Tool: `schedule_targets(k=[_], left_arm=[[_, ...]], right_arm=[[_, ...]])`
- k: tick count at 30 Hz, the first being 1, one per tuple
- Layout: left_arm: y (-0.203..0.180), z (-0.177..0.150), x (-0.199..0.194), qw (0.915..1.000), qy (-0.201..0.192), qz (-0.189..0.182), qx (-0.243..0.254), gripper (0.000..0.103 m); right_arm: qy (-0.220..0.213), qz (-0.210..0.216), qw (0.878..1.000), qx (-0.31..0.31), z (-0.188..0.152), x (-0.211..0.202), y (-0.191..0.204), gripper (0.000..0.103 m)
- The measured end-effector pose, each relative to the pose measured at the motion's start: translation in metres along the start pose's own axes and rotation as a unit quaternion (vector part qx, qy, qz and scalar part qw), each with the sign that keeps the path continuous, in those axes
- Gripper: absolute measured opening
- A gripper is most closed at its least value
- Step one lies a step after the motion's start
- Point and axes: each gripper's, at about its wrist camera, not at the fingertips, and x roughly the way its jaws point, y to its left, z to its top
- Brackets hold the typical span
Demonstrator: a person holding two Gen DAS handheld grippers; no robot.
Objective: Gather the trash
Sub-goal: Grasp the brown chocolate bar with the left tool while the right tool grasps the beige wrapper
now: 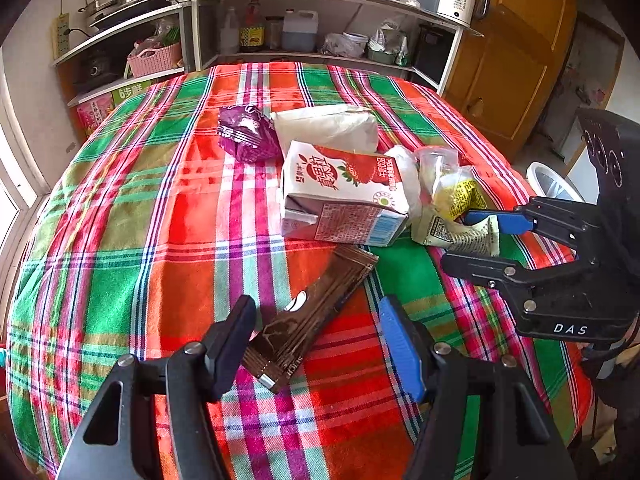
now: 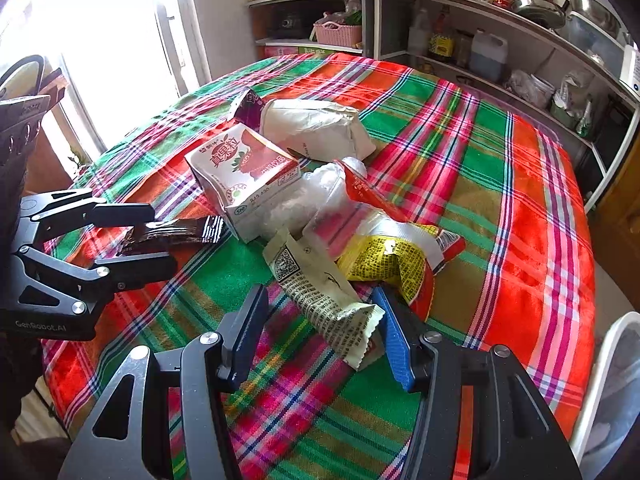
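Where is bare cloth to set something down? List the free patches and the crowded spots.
Free: the plaid tablecloth left of the purple foil wrapper and strawberry milk carton; also its far edge by the shelves. Crowded: the central pile, from the brown sachet to the yellow crumpled wrapper.

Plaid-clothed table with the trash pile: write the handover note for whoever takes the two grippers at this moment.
Left gripper: open, jaws either side of the dark brown foil stick wrapper, not gripping.
Right gripper: open, straddling the cream printed paper wrapper, not gripping.
On the plaid tablecloth: white and red strawberry milk carton, purple foil packet, white paper bag, yellow and red crumpled wrappers, clear plastic bag.
Done: nothing collected.
Left: every piece; white bin at the table's edge.
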Motion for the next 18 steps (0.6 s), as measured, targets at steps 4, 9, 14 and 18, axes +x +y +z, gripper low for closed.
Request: schedule_targets(k=[4,9,14,18], left_arm=[[-0.002,0.001,0.001,1.0000,-0.001,0.004,0.007,0.066],[-0.004,-0.002,-0.002,0.9998,-0.004,0.017,0.008,0.049],[-0.008,-0.005,-0.004,0.9996,-0.009,0.023,0.015,0.033],[-0.015,-0.009,-0.007,0.9996,-0.011,0.023,0.013,0.022]], right_arm=[[0.001,-0.007,1.000,0.002,0.001,0.001,0.004,0.055],[-0.008,-0.009,1.000,0.012,-0.004,-0.004,0.007,0.042],[-0.014,-0.006,1.000,0.011,-0.011,-0.009,0.010,0.033],[-0.016,-0.006,1.000,0.004,-0.017,-0.013,0.016,0.030]])
